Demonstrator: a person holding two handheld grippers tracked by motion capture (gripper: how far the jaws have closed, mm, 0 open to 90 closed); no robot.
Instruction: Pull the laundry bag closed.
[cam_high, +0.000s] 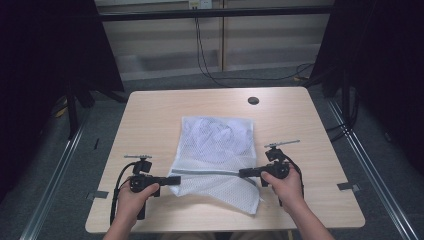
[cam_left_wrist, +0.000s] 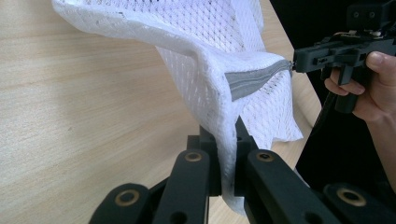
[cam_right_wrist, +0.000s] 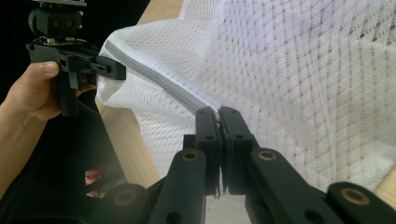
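The mesh bag (cam_high: 215, 150) lies mid-table, its zipper (cam_high: 210, 172) along the near edge. The left gripper (cam_high: 176, 180) pinches the bag's left corner; the right gripper (cam_high: 243, 173) clamps the zipper's right end. The zipper looks mid-pull; next, steady tension along it.

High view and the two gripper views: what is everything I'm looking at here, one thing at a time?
mesh bag: one, white, lying on the middle of the table, with pale contents showing through.
zip: one, grey, running along the bag's near end between the two grippers.
table: one, light wood.
round disc: one, dark, at the table's far edge.
cables: several, black, on the floor beyond the table.
left gripper: one, black, jaws shut on the bag's cloth at the zip's left end.
right gripper: one, black, jaws shut at the zip's right end.
hands: two, one on each gripper.
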